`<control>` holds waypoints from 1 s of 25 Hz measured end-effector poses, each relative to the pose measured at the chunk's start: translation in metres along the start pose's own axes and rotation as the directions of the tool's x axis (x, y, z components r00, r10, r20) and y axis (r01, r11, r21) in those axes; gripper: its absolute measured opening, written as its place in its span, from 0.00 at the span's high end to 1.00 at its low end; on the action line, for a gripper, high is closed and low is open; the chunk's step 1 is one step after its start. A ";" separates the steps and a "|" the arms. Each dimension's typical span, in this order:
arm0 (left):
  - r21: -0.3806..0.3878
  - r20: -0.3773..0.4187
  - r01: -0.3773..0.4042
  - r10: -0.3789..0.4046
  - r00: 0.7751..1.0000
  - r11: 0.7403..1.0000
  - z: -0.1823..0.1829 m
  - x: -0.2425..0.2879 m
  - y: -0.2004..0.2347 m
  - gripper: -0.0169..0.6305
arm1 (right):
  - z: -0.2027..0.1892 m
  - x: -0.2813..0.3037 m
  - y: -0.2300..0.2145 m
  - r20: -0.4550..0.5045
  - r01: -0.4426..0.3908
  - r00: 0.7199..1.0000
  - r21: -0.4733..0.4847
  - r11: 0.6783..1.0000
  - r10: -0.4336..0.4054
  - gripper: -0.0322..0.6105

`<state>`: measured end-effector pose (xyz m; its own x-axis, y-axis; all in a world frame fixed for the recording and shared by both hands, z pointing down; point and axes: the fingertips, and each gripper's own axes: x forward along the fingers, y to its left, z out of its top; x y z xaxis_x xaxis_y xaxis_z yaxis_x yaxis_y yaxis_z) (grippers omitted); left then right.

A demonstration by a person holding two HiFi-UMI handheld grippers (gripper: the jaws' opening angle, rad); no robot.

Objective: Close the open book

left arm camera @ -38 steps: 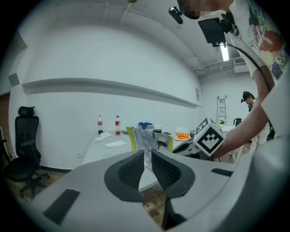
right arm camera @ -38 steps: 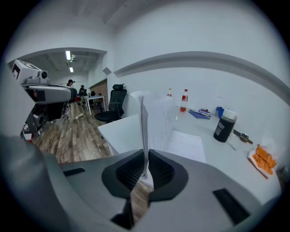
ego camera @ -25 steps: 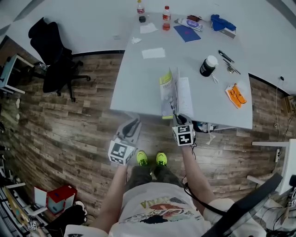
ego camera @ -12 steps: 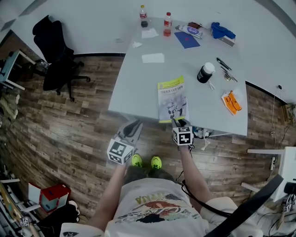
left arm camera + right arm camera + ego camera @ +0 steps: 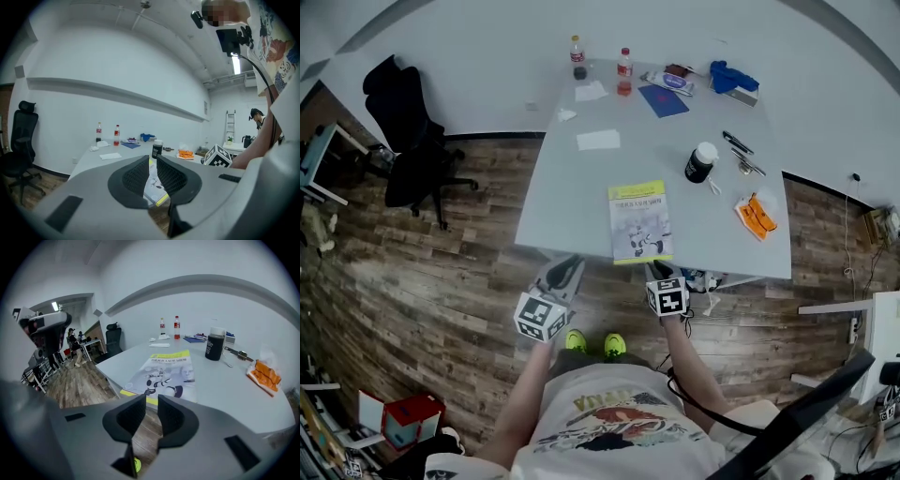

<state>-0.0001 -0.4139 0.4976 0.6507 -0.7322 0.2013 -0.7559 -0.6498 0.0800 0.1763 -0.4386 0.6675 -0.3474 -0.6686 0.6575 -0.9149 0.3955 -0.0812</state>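
The book (image 5: 639,220) lies shut and flat on the white table (image 5: 572,187), its yellow-and-grey cover up and its near end at the table's front edge. My right gripper (image 5: 654,269) hangs just off that edge in front of the book's right corner. Its jaws stand a little apart with nothing between them, and in the right gripper view the book (image 5: 166,373) lies just beyond the right gripper (image 5: 152,404). My left gripper (image 5: 567,267) is further left, off the table over the floor, with a narrow empty gap. The book (image 5: 153,190) shows through the left gripper (image 5: 153,168).
Behind the book stand a black cup with a white lid (image 5: 701,161), an orange packet (image 5: 754,214), pens (image 5: 739,150), white papers (image 5: 598,140), two bottles (image 5: 624,58), a blue folder (image 5: 663,99) and a blue cloth (image 5: 731,77). A black office chair (image 5: 408,141) stands at the left on the wooden floor.
The book went from standing half open to lying shut with its cover up. My right gripper let go, its jaws parted, and it drew back off the table's edge.
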 end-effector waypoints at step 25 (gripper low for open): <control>-0.014 0.074 0.052 -0.051 0.996 0.999 0.031 0.004 -0.055 0.93 | 0.098 -0.086 0.053 0.352 -0.178 0.911 -0.138 0.974 0.216 0.90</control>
<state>0.0469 -0.3877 0.4635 0.6920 -0.7111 0.1242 -0.7218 -0.6842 0.1045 0.1372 -0.4221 0.5335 -0.5863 -0.7451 0.3179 -0.8013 0.5911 -0.0926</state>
